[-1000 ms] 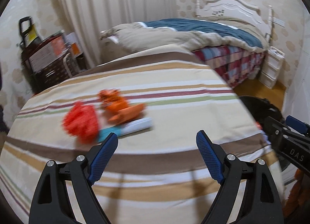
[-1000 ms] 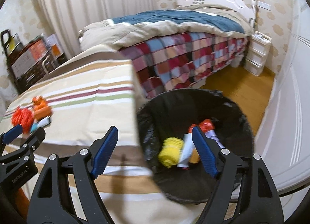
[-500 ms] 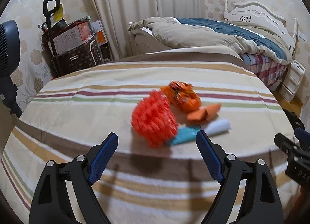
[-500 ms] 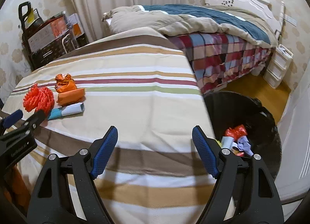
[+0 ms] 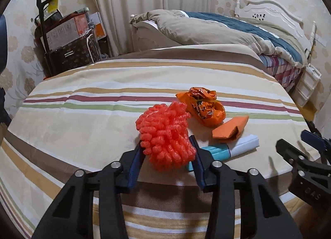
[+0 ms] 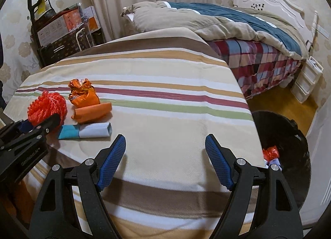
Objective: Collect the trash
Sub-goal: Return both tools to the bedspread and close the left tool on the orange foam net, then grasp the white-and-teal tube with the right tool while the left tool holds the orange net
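Left wrist view only: left gripper (image 5: 168, 154) closed in around the red-orange foam net ball (image 5: 165, 135), blue pads pressing both flanks, ball resting on the striped tablecloth (image 5: 82, 123). Right wrist view only: black-lined trash bin (image 6: 289, 135) beside the cloth's right edge, holding a red crinkled scrap (image 6: 271, 152) and pale wrappers, mostly cut off by the table edge and gripper finger. Same view: right gripper (image 6: 165, 161) spread wide, holding nothing, above bare cloth. Just beside the ball: crumpled orange foil bag (image 5: 203, 107), folded orange paper piece (image 5: 229, 128), white-and-teal rolled tube (image 5: 233, 148), near end hidden behind the left gripper's finger. In the right wrist view, ball (image 6: 47, 106) partly covered by the left gripper (image 6: 41, 123); jaw gap there not discernible. Bin's far contents too dark to identify.
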{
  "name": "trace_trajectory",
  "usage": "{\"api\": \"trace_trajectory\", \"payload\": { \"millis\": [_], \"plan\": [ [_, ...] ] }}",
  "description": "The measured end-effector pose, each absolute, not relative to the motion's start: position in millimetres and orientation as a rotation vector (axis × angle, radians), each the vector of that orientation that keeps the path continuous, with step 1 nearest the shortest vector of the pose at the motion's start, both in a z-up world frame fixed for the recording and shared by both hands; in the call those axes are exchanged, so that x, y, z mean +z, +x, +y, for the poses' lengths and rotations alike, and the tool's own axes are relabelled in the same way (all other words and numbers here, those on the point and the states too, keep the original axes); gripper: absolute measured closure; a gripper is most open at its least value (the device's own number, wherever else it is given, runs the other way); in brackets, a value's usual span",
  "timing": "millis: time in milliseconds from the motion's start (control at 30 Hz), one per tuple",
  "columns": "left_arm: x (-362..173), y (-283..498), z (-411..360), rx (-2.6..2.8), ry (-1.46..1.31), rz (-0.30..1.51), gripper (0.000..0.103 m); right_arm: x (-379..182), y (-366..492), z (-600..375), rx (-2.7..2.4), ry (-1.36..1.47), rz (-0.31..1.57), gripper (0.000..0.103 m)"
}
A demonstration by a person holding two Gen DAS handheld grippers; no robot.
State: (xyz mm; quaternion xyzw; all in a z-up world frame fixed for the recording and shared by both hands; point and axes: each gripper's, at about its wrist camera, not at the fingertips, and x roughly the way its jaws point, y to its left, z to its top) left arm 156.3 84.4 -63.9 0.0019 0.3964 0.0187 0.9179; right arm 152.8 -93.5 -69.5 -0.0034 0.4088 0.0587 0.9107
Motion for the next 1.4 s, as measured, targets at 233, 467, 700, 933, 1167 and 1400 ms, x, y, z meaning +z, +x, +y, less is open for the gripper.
{"api": "trace_trajectory", "payload": {
  "millis": [233,467,700,933,1167,1400],
  "plan": [
    [-62,143,93,0.05,0.011,0.807,0.064,-69,170,-83,0.131,-0.005,0.848,0.026],
    [-61,120,113,0.087,0.028,0.803,0.064,-73,185,-71,0.146,-0.023,0.874,0.026],
    [-62,107,129,0.116,0.017,0.815,0.064,-79,177,-60,0.187,-0.056,0.922,0.026],
    [-62,100,144,0.151,0.008,0.811,0.064,-80,149,-44,0.233,-0.103,0.925,0.025],
    [-61,92,153,0.184,0.01,0.797,0.064,-75,129,-33,0.283,-0.095,0.91,0.025],
    [-61,88,162,0.216,0.017,0.783,0.064,-65,125,-21,0.313,-0.087,0.879,0.029]
  ]
}}
